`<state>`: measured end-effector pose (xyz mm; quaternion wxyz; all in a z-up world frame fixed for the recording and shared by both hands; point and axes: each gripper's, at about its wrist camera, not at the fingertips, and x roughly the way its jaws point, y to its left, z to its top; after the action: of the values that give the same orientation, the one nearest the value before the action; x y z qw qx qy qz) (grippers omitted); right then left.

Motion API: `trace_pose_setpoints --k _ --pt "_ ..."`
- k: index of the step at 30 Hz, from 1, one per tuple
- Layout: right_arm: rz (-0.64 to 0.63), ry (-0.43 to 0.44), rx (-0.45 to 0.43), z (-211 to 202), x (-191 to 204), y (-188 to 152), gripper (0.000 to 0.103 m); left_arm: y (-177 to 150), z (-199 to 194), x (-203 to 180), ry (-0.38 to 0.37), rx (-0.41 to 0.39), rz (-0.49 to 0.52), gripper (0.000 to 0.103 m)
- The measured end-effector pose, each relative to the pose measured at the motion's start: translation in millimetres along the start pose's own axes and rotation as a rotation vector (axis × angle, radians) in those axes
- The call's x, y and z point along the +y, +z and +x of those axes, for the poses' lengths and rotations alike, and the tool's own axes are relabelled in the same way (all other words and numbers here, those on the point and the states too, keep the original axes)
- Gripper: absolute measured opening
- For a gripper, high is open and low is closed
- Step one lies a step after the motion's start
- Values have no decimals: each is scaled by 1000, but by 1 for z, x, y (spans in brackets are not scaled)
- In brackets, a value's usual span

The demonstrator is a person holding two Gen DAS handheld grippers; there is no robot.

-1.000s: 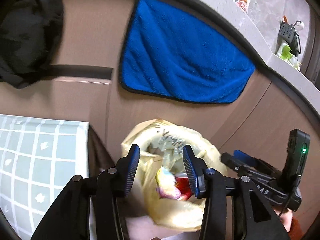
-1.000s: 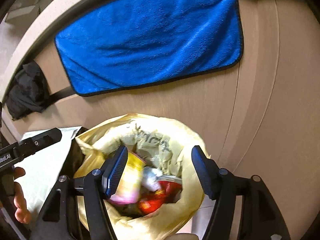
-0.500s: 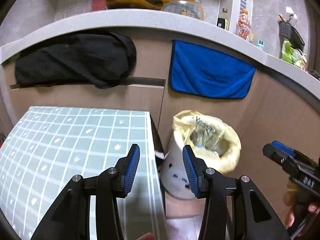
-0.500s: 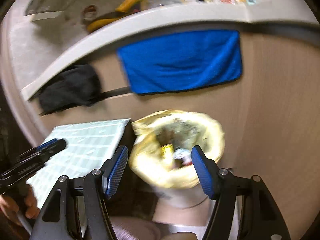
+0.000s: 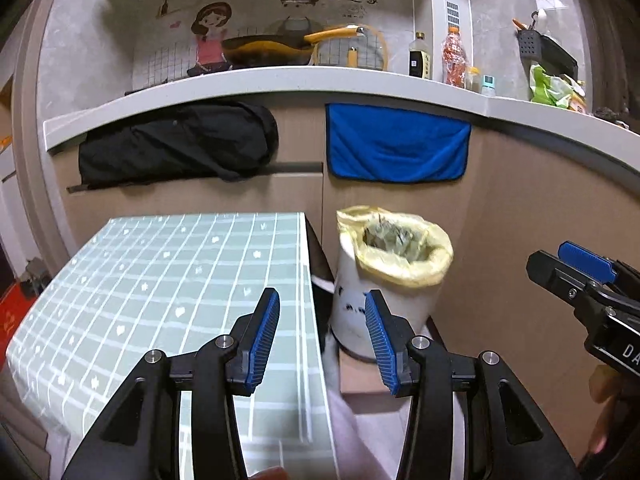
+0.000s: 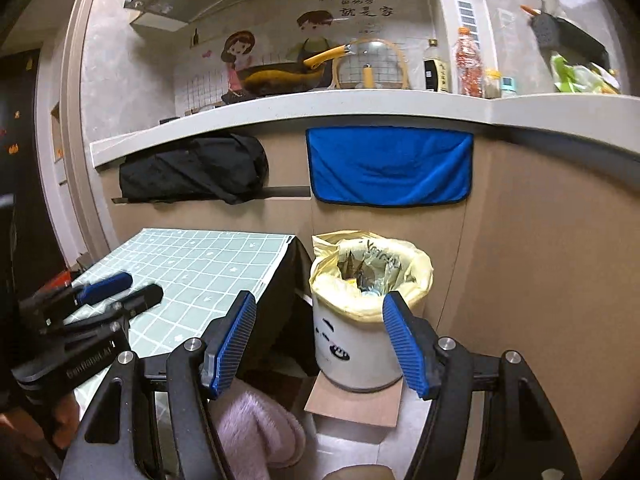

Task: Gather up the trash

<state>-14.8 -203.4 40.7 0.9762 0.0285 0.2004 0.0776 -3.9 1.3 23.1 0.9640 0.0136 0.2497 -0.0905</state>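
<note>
A white trash bin [image 5: 360,320] lined with a yellow bag [image 5: 416,268] stands on the floor against the cabinet, right of the table; it also shows in the right wrist view [image 6: 352,360] with trash [image 6: 364,280] inside. My left gripper [image 5: 322,334] is open and empty, held back over the table's right edge. My right gripper [image 6: 320,342] is open and empty, in front of and above the bin. The right gripper also shows in the left wrist view [image 5: 576,268], and the left gripper in the right wrist view [image 6: 120,288].
A table with a green checked cloth [image 5: 160,292] stands left of the bin. A blue towel [image 5: 396,144] and a black bag [image 5: 180,148] hang on the cabinet under the counter [image 5: 280,80]. A pink fuzzy thing [image 6: 256,432] and a cardboard sheet [image 6: 356,404] lie on the floor.
Both grippers have pulled up and back from just over the bin's mouth. The bin is now smaller and farther, and the table and the counter have come into view.
</note>
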Motion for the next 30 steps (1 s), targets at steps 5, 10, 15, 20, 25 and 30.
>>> trace_pose_setpoints --k 5,10,15,20,25,30 --pt "-23 -8 -24 -28 5 -16 63 -9 -30 -8 16 -23 14 46" --pt "-4 -16 -32 -43 8 -29 63 -15 -48 -8 5 -29 5 46" --pt "-19 -18 -64 -54 14 -29 63 -18 -58 -8 23 -50 5 46" --pt "-40 -12 -79 -56 19 -25 63 -17 -63 -3 38 -64 -11 46" --pt "-51 0 -77 -55 21 -26 63 -16 -69 0 47 -87 -13 46" --pt "-47 3 -80 -56 21 -26 63 -16 -69 -1 42 -74 -8 46"
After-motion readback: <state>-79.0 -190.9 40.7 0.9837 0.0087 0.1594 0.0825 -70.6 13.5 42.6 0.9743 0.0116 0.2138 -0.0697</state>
